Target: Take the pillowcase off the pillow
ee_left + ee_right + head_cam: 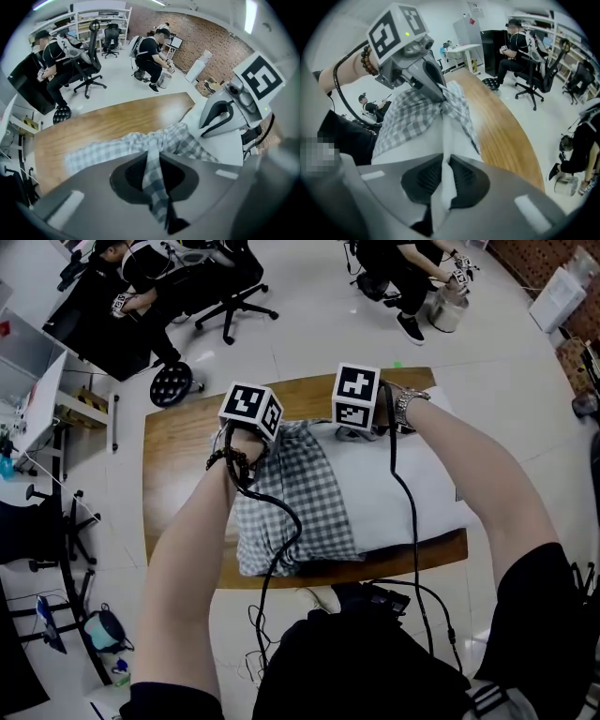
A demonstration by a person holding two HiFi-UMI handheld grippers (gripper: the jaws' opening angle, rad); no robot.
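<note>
Wooden table (178, 474) in open office: white pillow (370, 493) flat, checked pillowcase (309, 474) bunched over its left end. Left gripper (159, 197) clamped on pillowcase fold, right gripper (440, 187) pinching bare pillow cloth. Judged about half stripped; pull-apart not yet done

Wood tabletop (183, 474) on a pale tiled floor (309, 343). Beyond it: black office chair (234, 298), seated person (131, 277) at left, second person (398, 268) by a metal container (448, 310). Brick wall (206, 37) and shelves (101, 18) at the back.
</note>
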